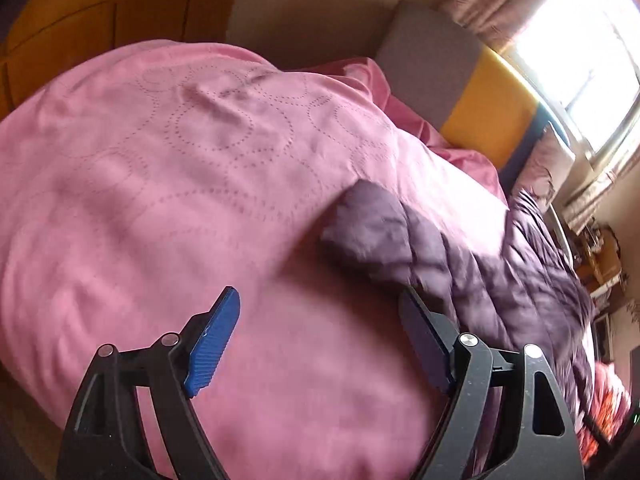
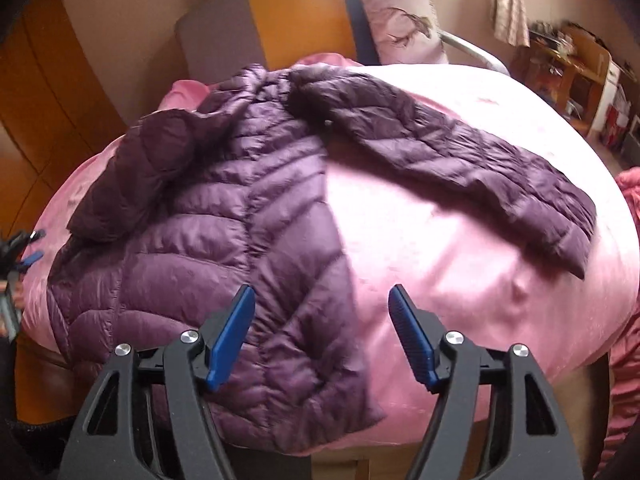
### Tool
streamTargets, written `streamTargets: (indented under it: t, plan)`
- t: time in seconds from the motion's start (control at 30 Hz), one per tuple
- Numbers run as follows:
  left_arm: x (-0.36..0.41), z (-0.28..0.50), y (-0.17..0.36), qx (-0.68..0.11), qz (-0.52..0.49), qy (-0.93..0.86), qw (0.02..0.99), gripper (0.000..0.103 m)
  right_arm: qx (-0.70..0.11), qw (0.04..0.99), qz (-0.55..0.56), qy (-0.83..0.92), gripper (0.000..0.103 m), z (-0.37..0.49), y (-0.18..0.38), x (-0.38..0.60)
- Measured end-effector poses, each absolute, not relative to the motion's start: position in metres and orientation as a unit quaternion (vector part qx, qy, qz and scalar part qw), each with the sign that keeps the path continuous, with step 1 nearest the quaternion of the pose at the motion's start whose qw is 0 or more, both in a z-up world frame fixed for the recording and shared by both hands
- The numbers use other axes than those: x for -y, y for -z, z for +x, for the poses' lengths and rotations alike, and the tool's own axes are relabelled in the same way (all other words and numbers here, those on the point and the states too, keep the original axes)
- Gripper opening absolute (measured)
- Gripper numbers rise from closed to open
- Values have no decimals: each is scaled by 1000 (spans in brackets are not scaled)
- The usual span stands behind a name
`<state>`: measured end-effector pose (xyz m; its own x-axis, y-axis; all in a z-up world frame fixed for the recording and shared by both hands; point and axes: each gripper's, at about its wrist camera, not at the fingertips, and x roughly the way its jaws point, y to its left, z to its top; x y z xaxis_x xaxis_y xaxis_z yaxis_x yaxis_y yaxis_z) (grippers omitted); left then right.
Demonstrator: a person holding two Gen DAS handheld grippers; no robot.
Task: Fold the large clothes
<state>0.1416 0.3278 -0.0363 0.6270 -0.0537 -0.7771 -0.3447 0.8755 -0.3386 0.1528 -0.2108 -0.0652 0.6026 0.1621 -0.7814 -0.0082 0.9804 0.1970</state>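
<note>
A purple quilted down jacket (image 2: 224,216) lies on a pink bedspread (image 2: 420,264). Its left sleeve (image 2: 152,176) is folded over the body; its right sleeve (image 2: 460,156) stretches out to the right. My right gripper (image 2: 322,336) is open and empty, above the jacket's right hem edge. My left gripper (image 1: 320,340) is open and empty over the bedspread (image 1: 160,168), just left of the jacket's sleeve cuff (image 1: 372,224). The left gripper also shows in the right wrist view (image 2: 28,248) at the left edge.
An orange and grey headboard (image 2: 288,16) and a pale pillow (image 2: 400,20) stand at the bed's far end. Wooden wardrobe panels (image 2: 52,80) stand on the left. Cluttered shelves (image 2: 572,68) are on the right. A pink garment (image 2: 628,320) lies at the right edge.
</note>
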Motion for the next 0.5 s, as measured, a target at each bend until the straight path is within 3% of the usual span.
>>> streamTargets:
  t: [0.2, 0.23, 0.27, 0.3, 0.33, 0.37, 0.5]
  plan:
    - [-329, 214, 66, -472, -222, -87, 849, 79, -452, 883, 74, -108, 73, 159, 66, 154]
    - [-325, 224, 74, -480, -220, -82, 845, 63, -454, 881, 70, -117, 74, 163, 68, 143]
    - [-321, 233, 81, -490, -220, -69, 841, 38, -455, 879, 65, -125, 74, 168, 70, 132]
    - [-318, 234, 84, -494, -216, -63, 840, 30, -455, 878, 63, -133, 75, 174, 74, 121]
    - [-316, 236, 84, -490, -202, -66, 846, 14, -456, 876, 61, -143, 75, 180, 76, 110]
    - [-316, 235, 80, -480, -193, -72, 853, 6, -455, 876, 56, -150, 75, 185, 79, 100]
    - [-357, 217, 61, -433, -232, -118, 863, 2, -453, 874, 33, -174, 75, 198, 88, 67]
